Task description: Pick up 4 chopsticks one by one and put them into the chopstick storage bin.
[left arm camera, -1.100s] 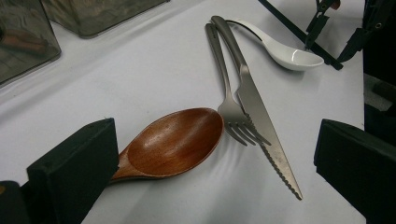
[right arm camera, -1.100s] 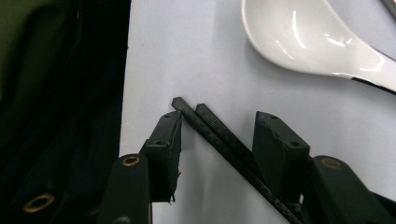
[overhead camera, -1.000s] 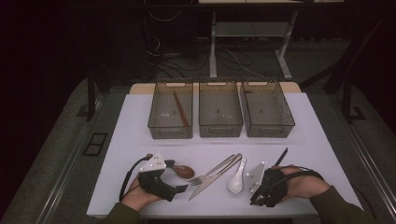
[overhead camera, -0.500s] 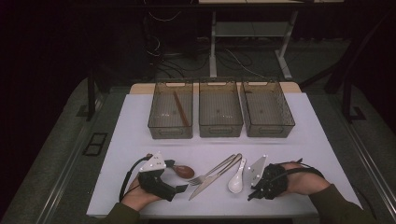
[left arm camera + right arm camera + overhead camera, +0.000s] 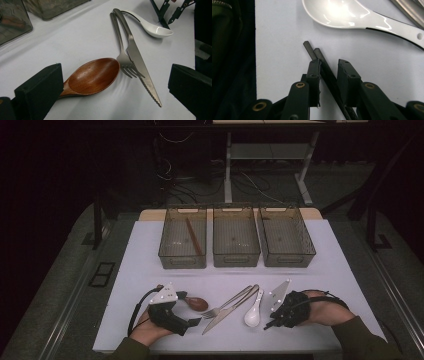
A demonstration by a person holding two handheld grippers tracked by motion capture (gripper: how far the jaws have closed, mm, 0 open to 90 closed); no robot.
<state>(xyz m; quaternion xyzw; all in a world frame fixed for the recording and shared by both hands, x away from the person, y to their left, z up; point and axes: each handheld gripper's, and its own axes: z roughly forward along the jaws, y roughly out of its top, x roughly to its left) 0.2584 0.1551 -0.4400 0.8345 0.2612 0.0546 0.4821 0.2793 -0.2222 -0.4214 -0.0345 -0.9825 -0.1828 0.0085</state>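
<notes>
My right gripper rests low at the table's front right, beside a white ceramic spoon. In the right gripper view a pair of black chopsticks lies slanted between its jaws. Those jaws have just been closing; the left pad touches the sticks and a gap remains at the right pad, so it is open. My left gripper stands wide open at the front left. A wooden spoon lies between its jaws, untouched. A steel fork and knife lie crossed in the middle.
Three wire baskets stand in a row at the back; the left basket holds a brown stick, the middle and right basket look bare. The table's front edge runs just below both hands.
The right hand has turned and settled on the table, and the black stick that poked out beyond it a second ago is gone from there. The left hand has kept still.
</notes>
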